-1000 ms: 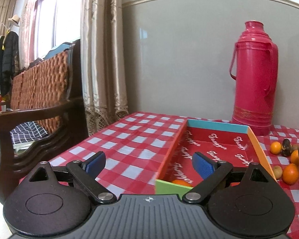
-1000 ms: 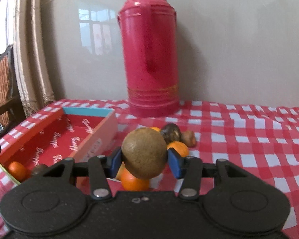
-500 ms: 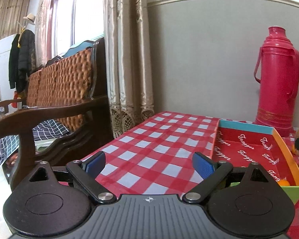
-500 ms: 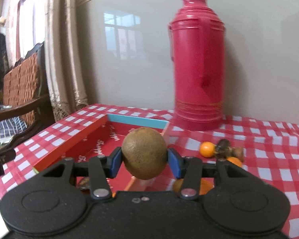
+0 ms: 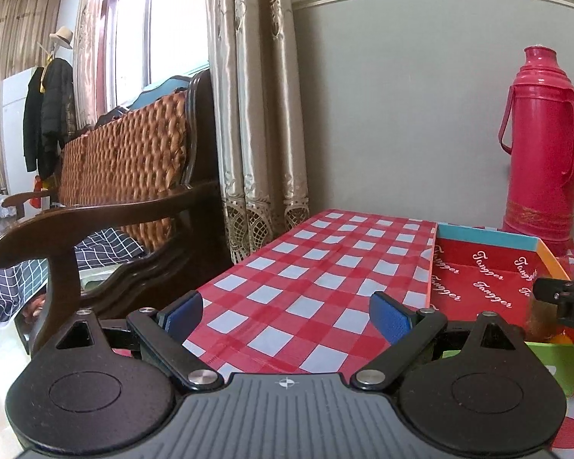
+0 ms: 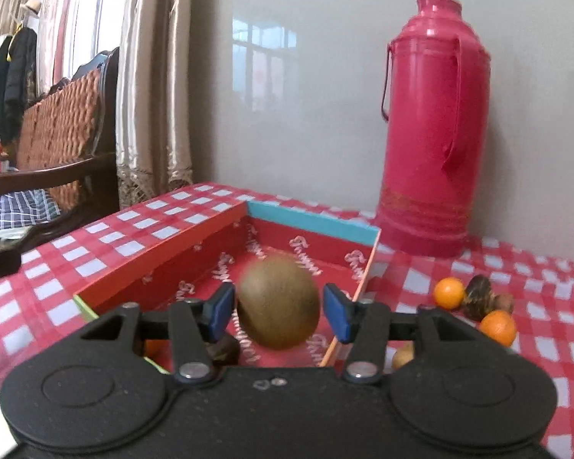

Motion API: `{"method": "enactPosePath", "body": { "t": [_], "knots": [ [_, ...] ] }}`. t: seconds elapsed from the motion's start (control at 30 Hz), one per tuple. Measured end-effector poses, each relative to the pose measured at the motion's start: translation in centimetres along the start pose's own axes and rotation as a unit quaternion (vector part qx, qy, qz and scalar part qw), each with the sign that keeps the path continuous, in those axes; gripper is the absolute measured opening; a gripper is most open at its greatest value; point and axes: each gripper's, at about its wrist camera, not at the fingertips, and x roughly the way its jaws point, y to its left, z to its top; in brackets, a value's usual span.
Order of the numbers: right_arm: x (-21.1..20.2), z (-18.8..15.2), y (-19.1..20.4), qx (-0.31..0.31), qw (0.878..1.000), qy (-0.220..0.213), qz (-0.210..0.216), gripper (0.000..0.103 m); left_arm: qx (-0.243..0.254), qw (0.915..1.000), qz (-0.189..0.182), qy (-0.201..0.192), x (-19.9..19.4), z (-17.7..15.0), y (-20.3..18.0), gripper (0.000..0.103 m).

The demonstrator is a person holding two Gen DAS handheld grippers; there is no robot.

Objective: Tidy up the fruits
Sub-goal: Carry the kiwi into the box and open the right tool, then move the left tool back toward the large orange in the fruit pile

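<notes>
The counter (image 6: 516, 279) bears the red box (image 6: 164, 252), holding at least two fruits; the right claw (image 6: 278, 308) is opening over it, the brown kiwi (image 6: 278, 306) between its pads, apparently released; the left claw (image 5: 287, 311) gapes empty; two oranges (image 6: 448, 293) and other small fruits wait outside.

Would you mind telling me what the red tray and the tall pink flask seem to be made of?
Red tray: probably printed cardboard; thin flat walls, sharp folded corners, matt colour, repeated white lettering inside.
Pink flask: probably moulded plastic; smooth, slightly glossy shell with soft highlights, ridged bands near the base and a handle of the same pink.
</notes>
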Motion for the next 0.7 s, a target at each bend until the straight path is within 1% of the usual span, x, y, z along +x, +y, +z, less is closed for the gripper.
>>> {"method": "enactPosePath", "body": {
  "t": [0.03, 0.07, 0.1, 0.2, 0.23, 0.3, 0.33, 0.37, 0.4, 0.47, 0.53, 0.6, 0.63, 0.7],
  "knots": [
    [-0.4, 0.0, 0.0, -0.004, 1.0, -0.011, -0.009, 0.074, -0.001, 1.0, -0.002, 0.001, 0.1, 0.0, -0.1, 0.093],
    [-0.7, 0.1, 0.0, -0.01, 1.0, -0.017, -0.013, 0.076, -0.002, 1.0, -0.003, 0.0, 0.1, 0.1, -0.2, 0.093],
    [-1.0, 0.1, -0.1, -0.014, 1.0, -0.018, -0.013, 0.075, -0.002, 1.0, -0.005, -0.002, 0.0, 0.1, -0.3, 0.093],
    [-1.4, 0.0, -0.8, -0.015, 1.0, -0.015, -0.021, 0.076, 0.0, 1.0, -0.008, -0.005, -0.3, 0.3, -1.1, 0.093],
    [-1.5, 0.0, -0.9, -0.016, 0.999, -0.014, -0.027, 0.078, -0.001, 0.9999, -0.007, -0.008, -0.4, 0.3, -1.4, 0.093],
    [-2.1, -0.3, -1.5, -0.019, 0.999, -0.02, -0.047, 0.088, -0.001, 0.9999, -0.011, -0.01, -0.8, 0.5, -2.1, 0.093],
    [-2.4, -0.5, -1.8, -0.022, 0.998, -0.026, -0.058, 0.098, -0.002, 0.9998, -0.011, -0.013, -0.9, 0.6, -2.5, 0.094],
    [-2.8, -0.6, -2.1, -0.027, 0.997, -0.032, -0.071, 0.097, -0.001, 0.9998, -0.013, -0.015, -1.1, 0.6, -2.9, 0.1],
    [-3.1, -0.8, -2.5, -0.031, 0.996, -0.034, -0.082, 0.097, 0.002, 0.9997, -0.016, -0.02, -1.4, 0.7, -3.6, 0.103],
    [-3.6, -1.2, -3.6, -0.03, 0.993, -0.034, -0.111, 0.097, 0.007, 0.9993, -0.021, -0.029, -1.8, 1.0, -4.9, 0.103],
    [-3.9, -1.4, -5.1, -0.014, 0.989, -0.021, -0.145, 0.097, 0.017, 0.9985, -0.035, -0.038, -2.5, 1.2, -6.7, 0.103],
    [-4.4, -1.7, -7.0, 0.004, 0.982, -0.017, -0.187, 0.097, 0.028, 0.9975, -0.044, -0.047, -3.2, 1.4, -8.5, 0.103],
    [-4.8, -1.8, -8.1, 0.014, 0.982, -0.014, -0.189, 0.097, 0.036, 0.9971, -0.043, -0.051, -3.5, 1.5, -9.5, 0.103],
    [-5.5, -1.9, -10.5, 0.054, 0.982, 0.001, -0.182, 0.097, 0.056, 0.9956, -0.047, -0.058, -4.1, 1.5, -11.4, 0.103]
  ]
}}
